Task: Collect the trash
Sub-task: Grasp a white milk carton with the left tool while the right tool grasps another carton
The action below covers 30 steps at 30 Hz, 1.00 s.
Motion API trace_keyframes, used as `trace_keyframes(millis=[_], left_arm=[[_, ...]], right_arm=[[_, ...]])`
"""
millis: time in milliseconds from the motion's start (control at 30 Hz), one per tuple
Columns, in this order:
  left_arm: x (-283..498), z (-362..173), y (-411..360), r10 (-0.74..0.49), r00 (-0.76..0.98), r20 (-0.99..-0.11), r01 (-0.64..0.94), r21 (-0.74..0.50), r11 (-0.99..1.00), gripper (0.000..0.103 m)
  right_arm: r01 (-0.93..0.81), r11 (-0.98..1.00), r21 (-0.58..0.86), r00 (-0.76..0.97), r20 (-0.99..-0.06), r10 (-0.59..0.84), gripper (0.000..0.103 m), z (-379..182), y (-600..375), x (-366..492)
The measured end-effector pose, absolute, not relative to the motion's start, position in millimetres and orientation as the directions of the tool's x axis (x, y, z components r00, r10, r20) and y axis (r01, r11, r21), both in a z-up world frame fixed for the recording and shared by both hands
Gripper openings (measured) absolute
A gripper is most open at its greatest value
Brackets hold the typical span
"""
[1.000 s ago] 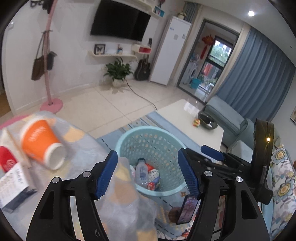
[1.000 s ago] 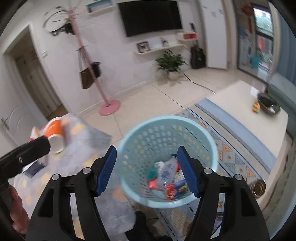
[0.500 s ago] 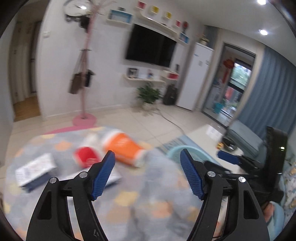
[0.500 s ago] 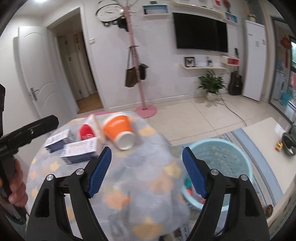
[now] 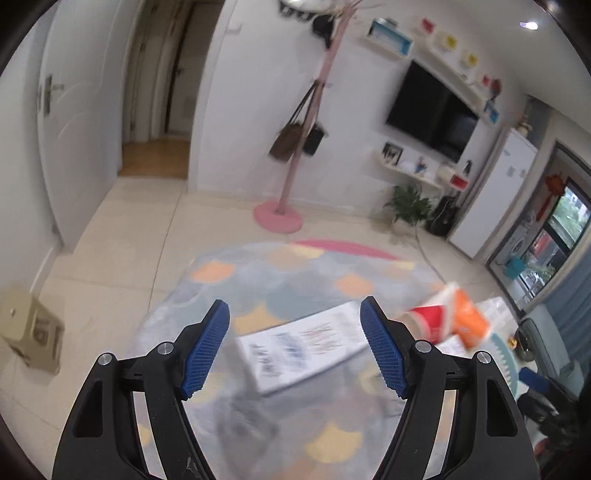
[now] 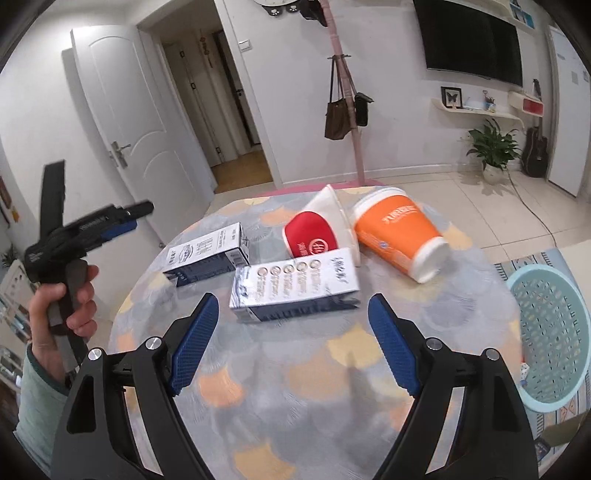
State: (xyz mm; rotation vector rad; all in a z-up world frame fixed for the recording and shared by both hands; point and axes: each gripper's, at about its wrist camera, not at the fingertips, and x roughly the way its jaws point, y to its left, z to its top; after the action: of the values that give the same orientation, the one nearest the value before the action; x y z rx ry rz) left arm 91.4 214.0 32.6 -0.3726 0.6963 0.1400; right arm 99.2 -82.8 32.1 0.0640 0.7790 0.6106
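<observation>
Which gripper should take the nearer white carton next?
Right, probably: the right gripper, jaws opening and empty, frames the carton squarely. The left gripper is off beside the table.

Soft indoor light, fisheye on both cams, and the left one's pretty smeared

Left wrist view has heavy motion blur: the white box and the cups on the desk are streaky, print unreadable, only the tool's blue pads are crisp. Ceiling spot glows far right, daylight at the window. Right wrist view is much sharper, box lettering nearly readable, mild blur near the basket. Shadows are soft under the orange cup. Both frames bend walls and go black at the corners.
</observation>
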Motion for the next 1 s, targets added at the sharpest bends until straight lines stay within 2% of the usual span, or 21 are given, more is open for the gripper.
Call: trace_keyframes(millis=[100,167,267,433,533,600,667,700,800,1000], left_arm=[[116.8,10.3,228.0,-0.022,0.707,-0.707,-0.243,-0.271,0.931,0.072],[127.2,1.6,227.3,-0.066,0.694,-0.717,-0.203,-0.282,0.938,0.072],[139.3,-11.2,226.9,-0.149,0.664,-0.732,-0.138,-0.316,0.939,0.072],[131.5,-20.5,202.7,-0.251,0.617,-0.746,0.007,-0.314,0.950,0.070],[121.6,-20.9,176.0,-0.257,0.576,-0.776,0.086,-0.256,0.963,0.071],[117.4,-21.4,164.3,-0.246,0.572,-0.783,0.114,-0.221,0.968,0.072],[117.4,-25.3,157.9,-0.237,0.563,-0.792,0.118,-0.207,0.971,0.072],[117.5,-29.6,154.4,-0.213,0.563,-0.799,0.113,-0.180,0.977,0.072],[118.0,-41.5,149.5,-0.167,0.554,-0.816,0.097,-0.136,0.986,0.071],[110.0,-51.2,152.2,-0.166,0.564,-0.809,0.090,-0.139,0.986,0.064]], right_arm=[[-0.453,0.838,0.303,0.542,-0.653,0.529,0.078,22.4,-70.0,110.8],[-0.432,0.836,0.339,0.509,-0.673,0.536,0.065,13.6,-67.5,118.9],[-0.400,0.839,0.369,0.478,-0.698,0.534,0.055,-1.9,-68.6,128.0],[-0.356,0.852,0.382,0.476,-0.711,0.518,0.054,-10.3,-69.8,137.1],[-0.308,0.858,0.411,0.462,-0.723,0.513,0.055,-15.9,-70.0,149.8],[-0.268,0.849,0.456,0.435,-0.729,0.529,0.059,-21.9,-68.9,161.3],[-0.217,0.843,0.491,0.404,-0.741,0.536,0.073,-28.2,-64.4,172.4],[-0.189,0.840,0.508,0.389,-0.746,0.540,0.075,-30.8,-60.7,176.2],[-0.112,0.843,0.526,0.372,-0.764,0.527,0.076,-36.4,-48.9,184.0],[0.021,0.845,0.534,0.367,-0.791,0.490,0.080,-44.2,-28.3,190.3]])
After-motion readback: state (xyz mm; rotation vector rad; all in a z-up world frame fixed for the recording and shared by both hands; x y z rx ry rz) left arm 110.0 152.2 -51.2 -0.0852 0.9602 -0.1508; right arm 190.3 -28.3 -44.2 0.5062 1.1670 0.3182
